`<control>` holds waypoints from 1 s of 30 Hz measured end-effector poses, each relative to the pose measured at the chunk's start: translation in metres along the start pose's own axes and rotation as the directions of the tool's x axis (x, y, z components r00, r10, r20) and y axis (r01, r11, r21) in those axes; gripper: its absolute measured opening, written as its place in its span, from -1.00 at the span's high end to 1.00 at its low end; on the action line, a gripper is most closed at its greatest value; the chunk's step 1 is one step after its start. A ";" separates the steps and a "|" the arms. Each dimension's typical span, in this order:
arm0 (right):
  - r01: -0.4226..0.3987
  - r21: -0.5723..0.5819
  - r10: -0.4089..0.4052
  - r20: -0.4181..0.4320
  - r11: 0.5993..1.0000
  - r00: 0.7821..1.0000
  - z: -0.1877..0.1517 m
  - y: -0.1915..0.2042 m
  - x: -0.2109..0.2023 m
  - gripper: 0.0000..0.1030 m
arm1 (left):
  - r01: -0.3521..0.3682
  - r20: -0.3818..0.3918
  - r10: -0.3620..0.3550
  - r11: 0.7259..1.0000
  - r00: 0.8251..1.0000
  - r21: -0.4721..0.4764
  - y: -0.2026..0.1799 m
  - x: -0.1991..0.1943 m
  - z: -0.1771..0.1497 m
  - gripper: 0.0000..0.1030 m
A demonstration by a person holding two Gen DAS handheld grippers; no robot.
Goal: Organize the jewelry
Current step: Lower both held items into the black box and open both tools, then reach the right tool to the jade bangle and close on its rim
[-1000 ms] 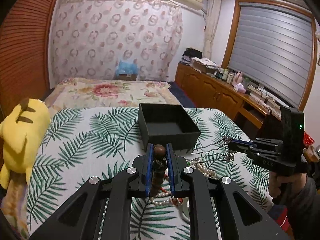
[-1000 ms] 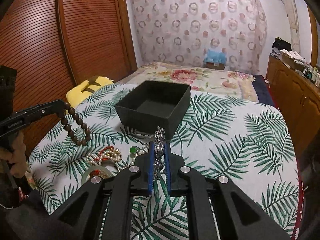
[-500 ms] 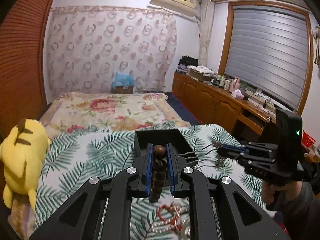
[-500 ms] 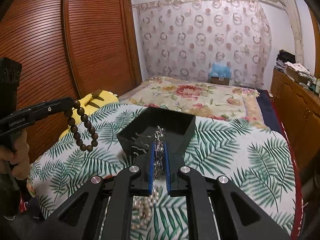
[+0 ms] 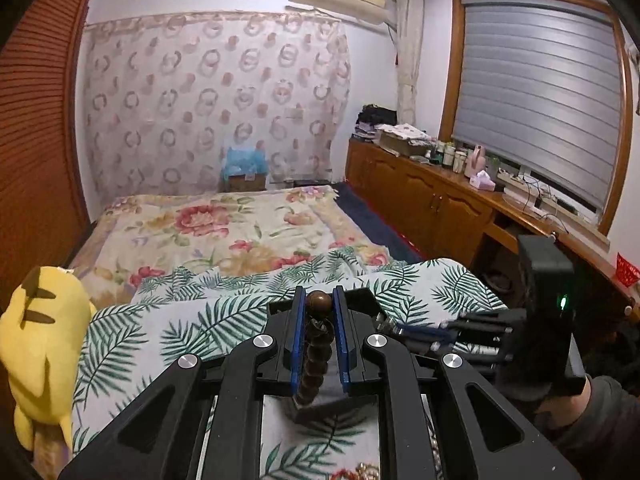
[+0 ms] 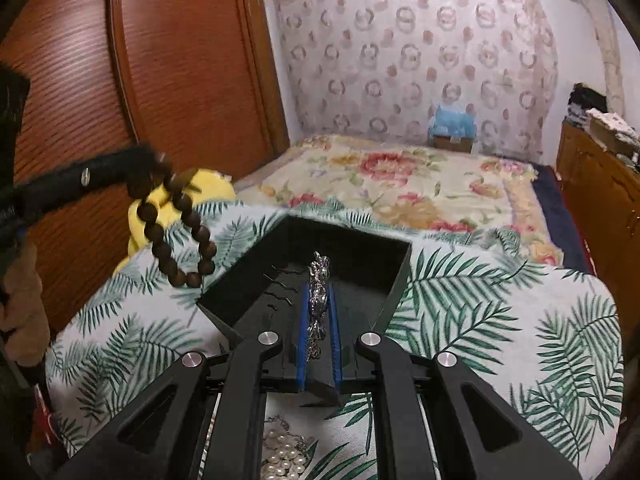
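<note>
Jewelry box [image 6: 352, 252], black and open-topped, sits on the palm-leaf bedspread [image 6: 500, 312], directly ahead of and below the right claw [image 6: 319, 308], which is clenched on a silver chain [image 6: 319, 280] dangling over the box's interior. The left claw [image 5: 319, 308], clenched on a wooden bead bracelet [image 6: 176, 232], hangs to the box's left, outside its rim, so the right is nearer. In the left view the box is almost wholly hidden behind the claw. Pearls [image 6: 284, 456] below are partly cut off.
</note>
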State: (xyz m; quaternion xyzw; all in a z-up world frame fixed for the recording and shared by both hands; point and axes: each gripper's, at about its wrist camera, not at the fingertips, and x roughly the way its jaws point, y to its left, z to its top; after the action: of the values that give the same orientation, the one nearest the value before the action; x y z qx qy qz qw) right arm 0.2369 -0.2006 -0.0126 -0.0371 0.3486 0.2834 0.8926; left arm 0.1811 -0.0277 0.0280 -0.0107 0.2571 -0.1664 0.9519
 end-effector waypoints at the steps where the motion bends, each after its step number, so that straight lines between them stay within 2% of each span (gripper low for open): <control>1: 0.002 -0.004 -0.002 -0.006 1.000 1.000 -0.001 0.000 0.002 0.76 | 0.002 -0.002 -0.002 1.000 1.000 0.001 -0.001 0.003 0.000 0.76; 4: 0.000 0.000 0.000 -0.009 1.000 1.000 -0.003 -0.003 0.002 0.70 | 0.015 -0.020 -0.015 1.000 1.000 -0.001 -0.003 0.019 0.001 0.76; 7: -0.013 0.019 0.013 0.016 1.000 1.000 -0.003 -0.011 -0.008 0.50 | 0.029 -0.046 -0.030 1.000 0.999 -0.004 -0.007 0.037 0.000 0.76; 15: 0.009 0.018 -0.010 0.054 1.000 0.999 -0.009 -0.017 -0.038 0.50 | 0.030 -0.106 -0.030 1.000 0.994 0.002 -0.010 0.064 -0.006 0.74; 19: 0.015 0.020 -0.016 0.062 1.000 0.998 -0.021 -0.010 -0.050 0.50 | 0.011 -0.094 -0.010 1.000 0.996 0.011 -0.011 0.051 -0.013 0.27; 21: 0.019 0.014 -0.020 0.059 1.000 0.998 -0.027 -0.005 -0.055 0.50 | -0.004 -0.092 0.005 1.000 0.996 0.008 -0.009 0.041 -0.019 0.18; 23: 0.027 0.000 -0.027 0.059 1.000 0.998 -0.038 0.003 -0.062 0.50 | -0.010 -0.096 0.010 1.000 0.995 0.007 -0.009 0.027 -0.025 -0.02; 27: 0.013 0.001 -0.013 0.056 1.000 0.998 -0.056 0.017 -0.074 0.34 | -0.033 -0.087 0.034 0.999 0.996 0.018 -0.008 -0.003 -0.039 -0.46; 30: -0.003 -0.008 0.004 0.054 1.000 0.999 -0.066 0.029 -0.081 0.32 | -0.041 -0.094 0.043 0.999 0.995 0.027 -0.008 -0.019 -0.053 -0.57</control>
State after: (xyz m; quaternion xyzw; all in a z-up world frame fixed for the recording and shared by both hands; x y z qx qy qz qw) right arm 0.1337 -0.2323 -0.0067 -0.0324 0.3233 0.2873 0.9010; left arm 0.1369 -0.0259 -0.0078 0.0144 0.2997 -0.1499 0.9421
